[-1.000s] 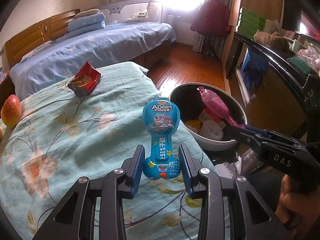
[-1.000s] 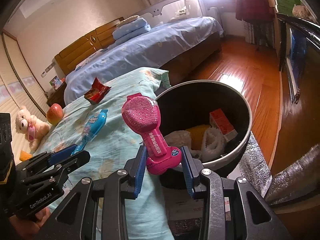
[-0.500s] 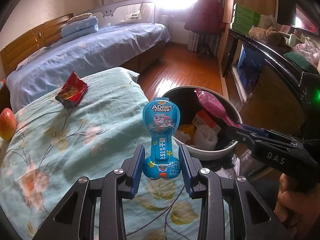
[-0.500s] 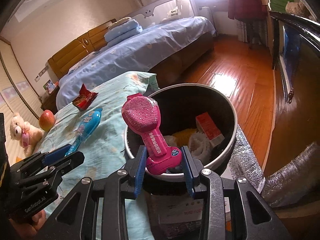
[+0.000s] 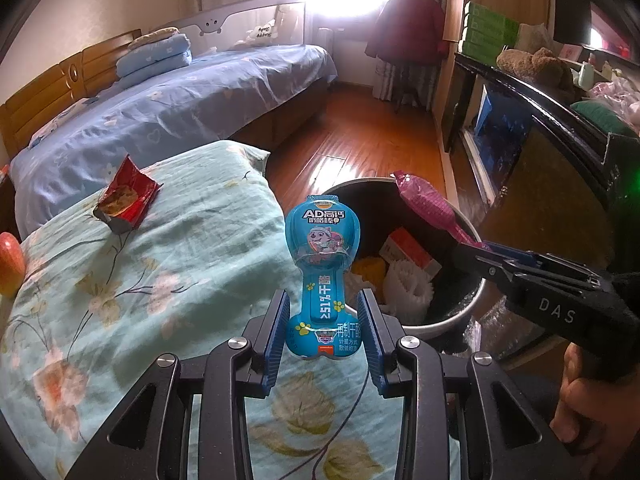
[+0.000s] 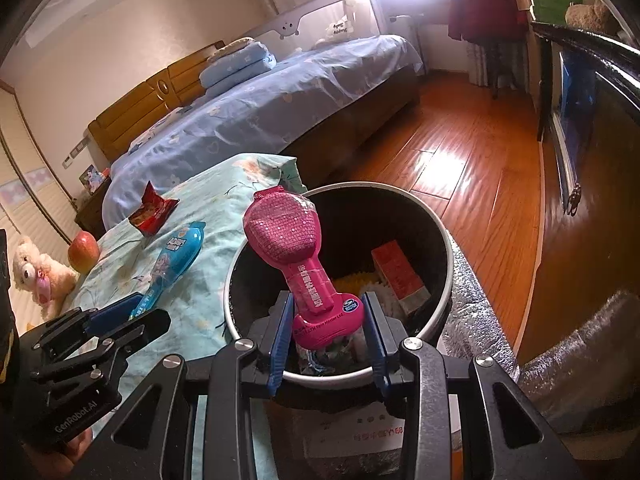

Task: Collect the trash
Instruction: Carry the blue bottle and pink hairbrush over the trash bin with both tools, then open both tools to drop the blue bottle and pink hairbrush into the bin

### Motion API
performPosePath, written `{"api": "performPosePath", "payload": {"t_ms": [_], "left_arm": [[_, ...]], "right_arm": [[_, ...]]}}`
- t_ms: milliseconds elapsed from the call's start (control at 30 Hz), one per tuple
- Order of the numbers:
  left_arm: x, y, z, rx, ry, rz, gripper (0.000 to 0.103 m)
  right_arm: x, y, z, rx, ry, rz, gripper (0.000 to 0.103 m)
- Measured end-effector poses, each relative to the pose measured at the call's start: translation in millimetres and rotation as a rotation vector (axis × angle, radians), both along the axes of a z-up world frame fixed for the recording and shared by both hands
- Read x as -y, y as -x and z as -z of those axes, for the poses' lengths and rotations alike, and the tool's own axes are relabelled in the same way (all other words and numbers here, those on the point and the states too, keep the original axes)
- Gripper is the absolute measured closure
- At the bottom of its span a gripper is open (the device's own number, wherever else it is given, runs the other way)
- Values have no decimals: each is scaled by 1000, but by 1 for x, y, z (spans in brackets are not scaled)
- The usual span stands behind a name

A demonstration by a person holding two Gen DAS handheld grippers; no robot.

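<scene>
Right gripper point(image 6: 326, 326) clamps the pink wrapper point(image 6: 294, 240) above the bin point(image 6: 444, 240) (boxes and paper inside); left gripper point(image 5: 324, 334) clamps the blue wrapper point(image 5: 326, 268) beside the bin; a red packet point(image 5: 128, 196) lies farther off on the floral bedspread point(image 5: 120, 300).

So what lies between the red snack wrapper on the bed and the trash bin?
In the right wrist view, only the blue wrapper, held by the left gripper, crosses the floral bedcover between the red snack wrapper and the trash bin.
</scene>
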State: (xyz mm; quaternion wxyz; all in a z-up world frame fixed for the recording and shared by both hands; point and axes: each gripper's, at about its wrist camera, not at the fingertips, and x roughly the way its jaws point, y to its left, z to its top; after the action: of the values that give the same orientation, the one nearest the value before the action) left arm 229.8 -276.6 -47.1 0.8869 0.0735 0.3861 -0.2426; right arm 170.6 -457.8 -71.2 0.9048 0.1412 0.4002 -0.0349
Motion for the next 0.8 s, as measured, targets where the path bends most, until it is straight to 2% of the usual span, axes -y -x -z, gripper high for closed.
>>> {"api": "performPosePath", "payload": {"t_ms": [800], "left_arm": [[18, -18, 6, -3, -19, 3, 69]], "right_arm": [[10, -13, 1, -10, 9, 12, 68]]}}
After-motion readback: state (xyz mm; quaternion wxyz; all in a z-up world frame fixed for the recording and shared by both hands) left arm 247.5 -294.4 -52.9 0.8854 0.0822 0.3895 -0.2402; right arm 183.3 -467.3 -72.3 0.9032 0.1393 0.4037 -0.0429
